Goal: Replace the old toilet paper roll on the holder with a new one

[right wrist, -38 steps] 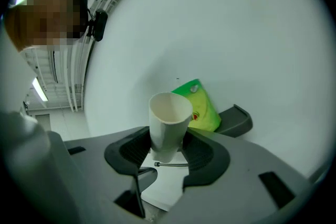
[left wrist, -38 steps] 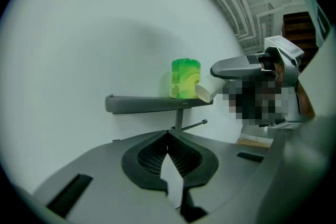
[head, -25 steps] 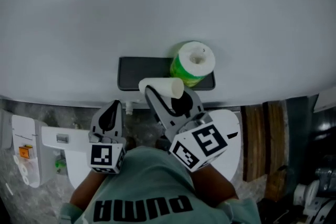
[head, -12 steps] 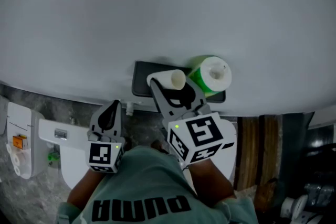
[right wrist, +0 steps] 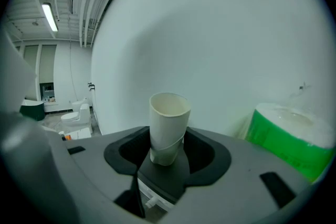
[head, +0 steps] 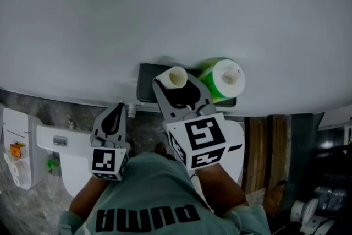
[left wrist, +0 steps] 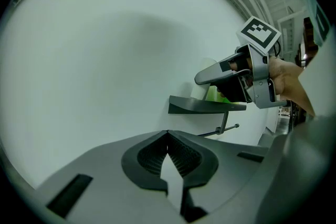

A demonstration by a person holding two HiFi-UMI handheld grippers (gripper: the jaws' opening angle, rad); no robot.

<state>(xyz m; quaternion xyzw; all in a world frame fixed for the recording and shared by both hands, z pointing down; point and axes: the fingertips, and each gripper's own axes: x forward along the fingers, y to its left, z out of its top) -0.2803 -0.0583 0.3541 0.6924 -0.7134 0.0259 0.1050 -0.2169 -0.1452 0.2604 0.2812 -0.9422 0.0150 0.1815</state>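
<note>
My right gripper (head: 178, 87) is shut on an empty cardboard tube (head: 177, 77), the bare core of an old roll. The tube stands upright between the pads (right wrist: 168, 128), over the dark holder shelf (head: 146, 85) on the white wall. A new roll in green wrap (head: 223, 80) stands on end on that shelf, just right of the tube; the right gripper view shows the same roll (right wrist: 290, 136). My left gripper (head: 116, 114) hangs lower left, shut and empty. Its view shows the shelf (left wrist: 202, 107) and the thin holder bar (left wrist: 223, 129) under it.
A white toilet (head: 58, 147) and a white box with an orange label (head: 16, 151) lie at lower left. A wooden panel (head: 258, 143) stands at right. The person's green shirt (head: 148, 206) fills the bottom of the head view.
My right gripper has rolled, so the tube has turned from lying sideways to standing with its open end up, and has come closer to the wall and the green roll. The left gripper has hardly shifted.
</note>
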